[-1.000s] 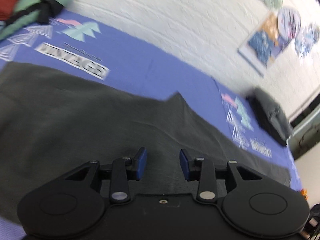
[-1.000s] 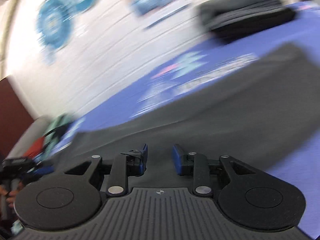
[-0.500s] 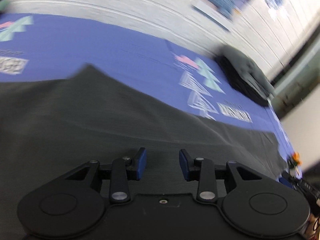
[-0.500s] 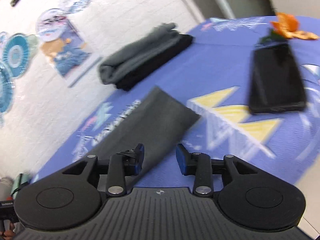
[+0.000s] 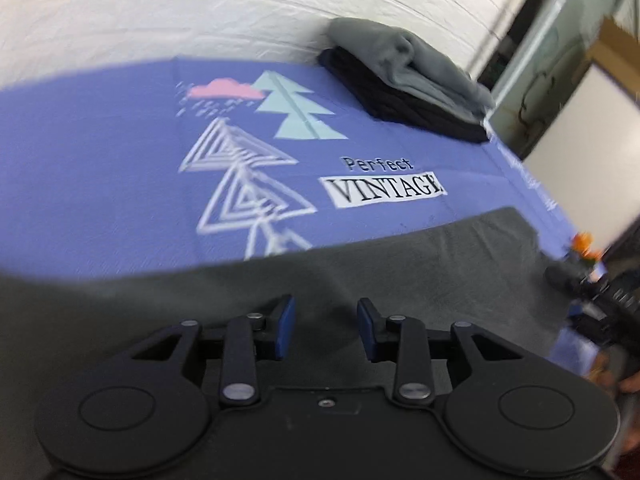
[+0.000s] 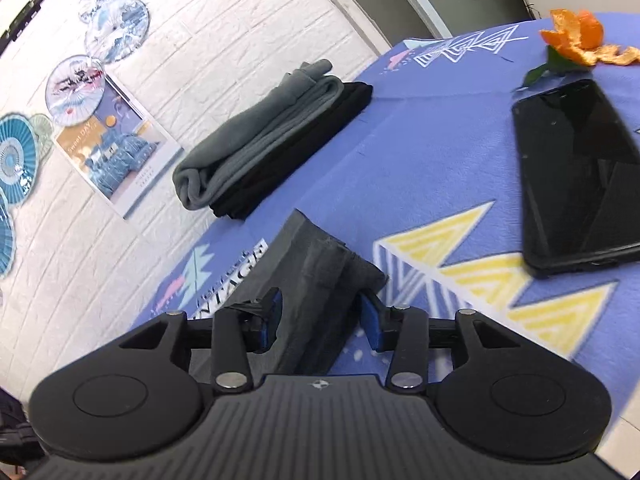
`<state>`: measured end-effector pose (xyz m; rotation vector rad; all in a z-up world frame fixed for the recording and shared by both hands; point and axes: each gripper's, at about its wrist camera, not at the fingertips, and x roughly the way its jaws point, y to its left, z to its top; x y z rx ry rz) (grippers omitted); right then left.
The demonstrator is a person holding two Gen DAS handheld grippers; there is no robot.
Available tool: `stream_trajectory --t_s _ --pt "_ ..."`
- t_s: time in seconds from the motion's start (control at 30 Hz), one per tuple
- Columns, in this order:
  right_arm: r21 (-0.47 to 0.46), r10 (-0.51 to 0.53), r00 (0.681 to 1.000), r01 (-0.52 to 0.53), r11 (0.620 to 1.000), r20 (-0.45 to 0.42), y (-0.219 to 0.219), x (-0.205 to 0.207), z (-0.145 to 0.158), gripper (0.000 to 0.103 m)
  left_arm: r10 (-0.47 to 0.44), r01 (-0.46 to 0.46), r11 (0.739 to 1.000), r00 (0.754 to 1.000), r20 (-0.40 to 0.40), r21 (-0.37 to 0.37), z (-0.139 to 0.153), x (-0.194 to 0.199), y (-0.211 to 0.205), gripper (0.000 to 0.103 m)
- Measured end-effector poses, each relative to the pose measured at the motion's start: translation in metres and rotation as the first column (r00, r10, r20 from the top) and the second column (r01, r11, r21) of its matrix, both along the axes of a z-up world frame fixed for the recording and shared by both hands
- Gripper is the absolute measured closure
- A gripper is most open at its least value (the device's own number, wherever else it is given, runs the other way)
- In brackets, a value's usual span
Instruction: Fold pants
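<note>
Dark grey pants [image 5: 360,272] lie flat on a purple printed cloth [image 5: 100,168]. My left gripper [image 5: 325,330] is open and hovers just above the pants' fabric, holding nothing. In the right wrist view the pants' leg end [image 6: 316,280] sits between the blue pads of my right gripper [image 6: 318,326]. That gripper is open, its pads on either side of the hem and apart from it.
A folded stack of grey and black garments [image 6: 264,148] lies by the white brick wall [image 6: 208,52]; it also shows in the left wrist view [image 5: 404,80]. A black phone [image 6: 580,176] and orange peel [image 6: 580,44] lie on the cloth to the right.
Both grippers have swung right along the pants toward the leg end. The right gripper has come down so the hem now lies between its pads.
</note>
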<state>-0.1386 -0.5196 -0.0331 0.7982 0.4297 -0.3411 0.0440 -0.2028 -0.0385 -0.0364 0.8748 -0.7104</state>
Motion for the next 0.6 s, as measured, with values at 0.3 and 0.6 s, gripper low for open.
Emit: stream_trajectory --t_s 0.3,0.6 --pt "-0.031 0.039 0.994 -0.036 0.999 0.106 0.018 0.003 0.031 0.093 -0.069 0.016 0.977 0.968 0.242 0.215 -0.008 -0.021 -0.054 0.044" --pt "-0.179 0.386 0.896 -0.352 0.919 0.219 0.108 0.041 0.091 0.094 0.268 -0.263 0.959 0.963 0.037 -0.102 0.035 -0.012 0.070 0.022"
